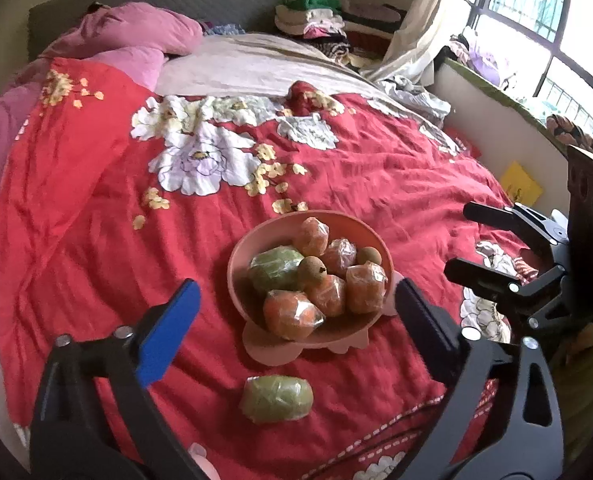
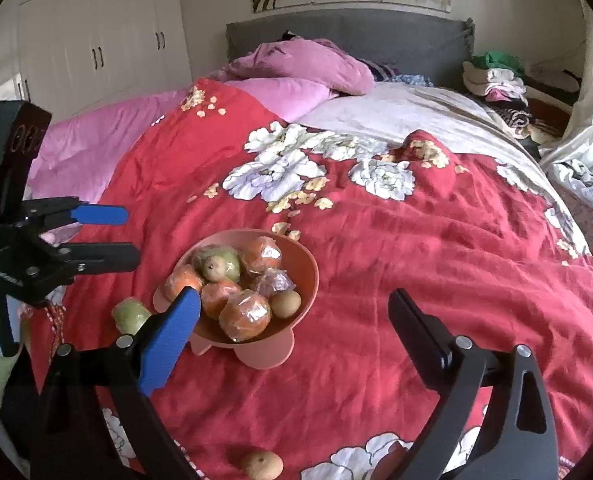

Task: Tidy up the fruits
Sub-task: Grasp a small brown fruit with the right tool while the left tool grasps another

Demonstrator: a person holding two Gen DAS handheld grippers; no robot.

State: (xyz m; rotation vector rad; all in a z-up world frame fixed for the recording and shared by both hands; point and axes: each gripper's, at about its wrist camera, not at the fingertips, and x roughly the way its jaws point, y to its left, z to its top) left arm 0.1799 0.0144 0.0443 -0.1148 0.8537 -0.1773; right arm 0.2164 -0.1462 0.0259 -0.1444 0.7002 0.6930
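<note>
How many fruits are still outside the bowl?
2 visible. A plastic-wrapped green fruit lies on the red floral bedspread just before the pink footed bowl; a small brown round fruit lies nearer the camera. Others may be hidden.

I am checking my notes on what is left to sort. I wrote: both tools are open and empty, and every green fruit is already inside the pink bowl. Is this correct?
Not quite. One green fruit lies on the red blanket outside the pink bowl; the left wrist view shows it. The other green fruit is in the bowl. The left tool and right tool are open and empty, as you wrote.
</note>
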